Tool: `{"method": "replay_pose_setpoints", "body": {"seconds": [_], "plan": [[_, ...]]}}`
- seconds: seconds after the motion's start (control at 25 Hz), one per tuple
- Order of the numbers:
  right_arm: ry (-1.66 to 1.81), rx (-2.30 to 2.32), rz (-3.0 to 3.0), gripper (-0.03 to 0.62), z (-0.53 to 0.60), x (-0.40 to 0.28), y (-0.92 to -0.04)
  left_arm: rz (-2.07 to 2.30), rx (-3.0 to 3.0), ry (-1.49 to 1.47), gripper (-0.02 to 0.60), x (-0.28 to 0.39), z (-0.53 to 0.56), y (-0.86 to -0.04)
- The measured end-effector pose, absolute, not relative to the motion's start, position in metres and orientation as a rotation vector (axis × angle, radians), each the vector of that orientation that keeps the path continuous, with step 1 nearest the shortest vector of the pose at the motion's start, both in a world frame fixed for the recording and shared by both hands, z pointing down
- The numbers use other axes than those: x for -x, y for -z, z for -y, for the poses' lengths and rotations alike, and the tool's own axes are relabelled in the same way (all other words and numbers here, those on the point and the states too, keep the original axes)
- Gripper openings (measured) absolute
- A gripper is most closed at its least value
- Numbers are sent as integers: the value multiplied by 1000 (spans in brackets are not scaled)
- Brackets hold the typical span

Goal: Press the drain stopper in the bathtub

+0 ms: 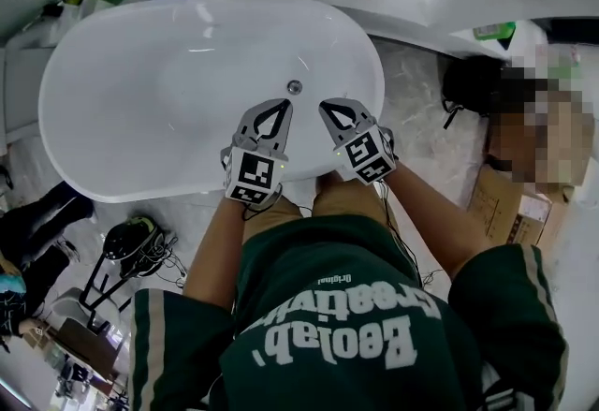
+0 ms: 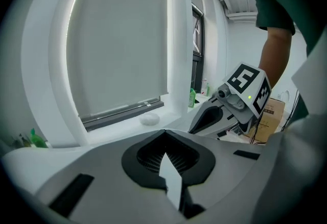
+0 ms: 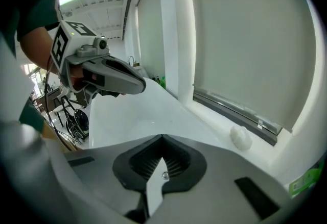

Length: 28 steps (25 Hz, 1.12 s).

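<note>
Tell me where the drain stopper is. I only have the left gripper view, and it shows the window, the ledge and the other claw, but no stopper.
Observer: In the head view the drain stopper sits in the floor of the bathtub, just beyond the tips of both claws and between them.
Operator: Is my left claw lined up on it?
Observer: Not quite. The left claw has its tip short of the stopper and slightly to its left.
Operator: And the right one?
Observer: The right claw has its tip a little to the right of the stopper, also short of it.
</note>
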State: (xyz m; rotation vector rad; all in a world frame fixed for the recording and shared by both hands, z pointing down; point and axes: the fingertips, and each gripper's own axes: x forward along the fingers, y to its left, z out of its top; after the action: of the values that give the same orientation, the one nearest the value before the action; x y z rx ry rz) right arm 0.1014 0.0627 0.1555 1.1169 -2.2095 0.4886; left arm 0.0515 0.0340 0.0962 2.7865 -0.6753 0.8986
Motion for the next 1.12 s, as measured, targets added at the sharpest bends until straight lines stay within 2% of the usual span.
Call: {"method": "replay_pose_setpoints", "body": {"seconds": [1.12], "plan": [[-243,-1348,2428,6,-88,-77,68,556,-3121,-688,6,-40,-81,84]]}}
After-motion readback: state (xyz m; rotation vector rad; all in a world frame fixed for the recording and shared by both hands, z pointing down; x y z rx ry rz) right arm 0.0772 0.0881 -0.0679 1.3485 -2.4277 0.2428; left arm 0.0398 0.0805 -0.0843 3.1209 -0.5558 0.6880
